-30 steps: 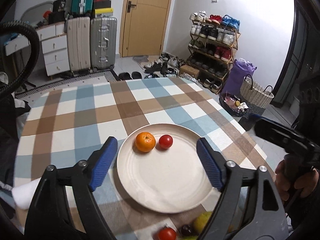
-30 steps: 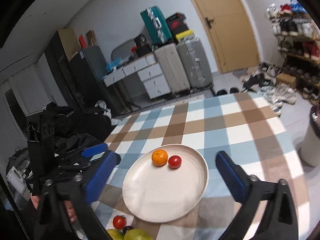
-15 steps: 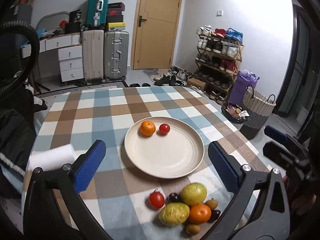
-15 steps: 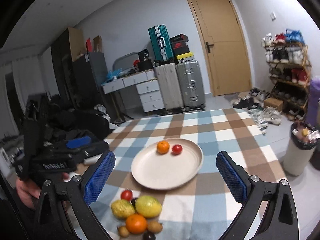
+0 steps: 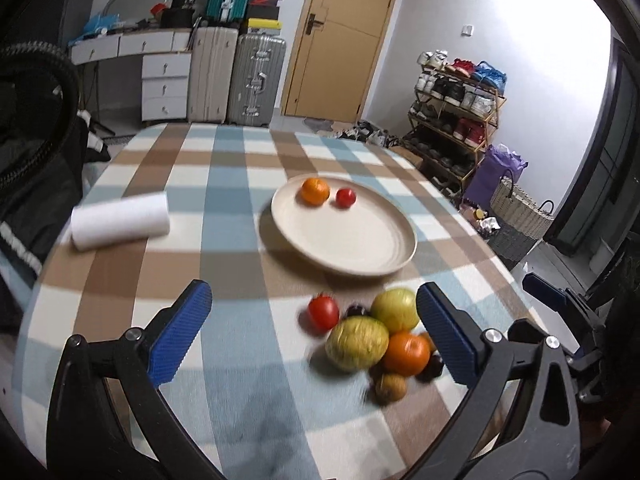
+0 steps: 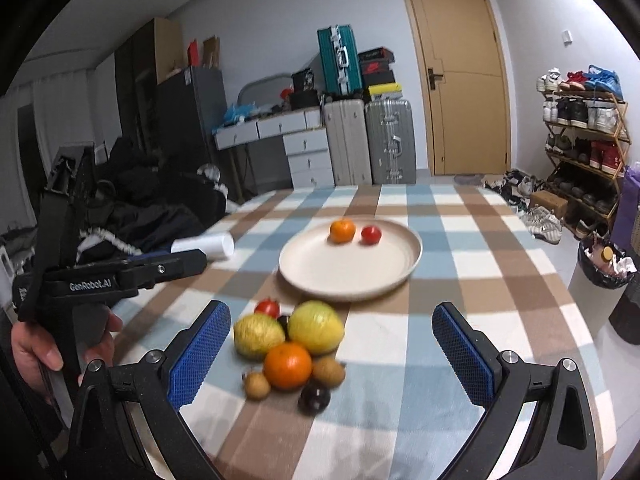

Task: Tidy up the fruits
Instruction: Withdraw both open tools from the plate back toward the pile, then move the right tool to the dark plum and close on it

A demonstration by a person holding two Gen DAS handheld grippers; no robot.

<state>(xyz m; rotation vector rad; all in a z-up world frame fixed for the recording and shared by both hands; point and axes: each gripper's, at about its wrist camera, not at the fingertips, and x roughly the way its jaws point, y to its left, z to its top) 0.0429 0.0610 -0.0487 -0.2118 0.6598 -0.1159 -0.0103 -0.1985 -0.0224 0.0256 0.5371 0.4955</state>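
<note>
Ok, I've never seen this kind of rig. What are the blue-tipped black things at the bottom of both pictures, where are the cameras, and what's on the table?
There is no robot. A person holds one hand-held gripper in each hand, each with a fisheye camera looking along its two blue-padded fingers. One picture comes from the left hand-held gripper, the other from the right hand-held gripper. Both are open and empty. The right view also shows the person's left hand holding its tool. On the checked tablecloth sits a plate with an orange and a tomato. Nearer lies a pile of fruit, and to the left a white roll.
</note>
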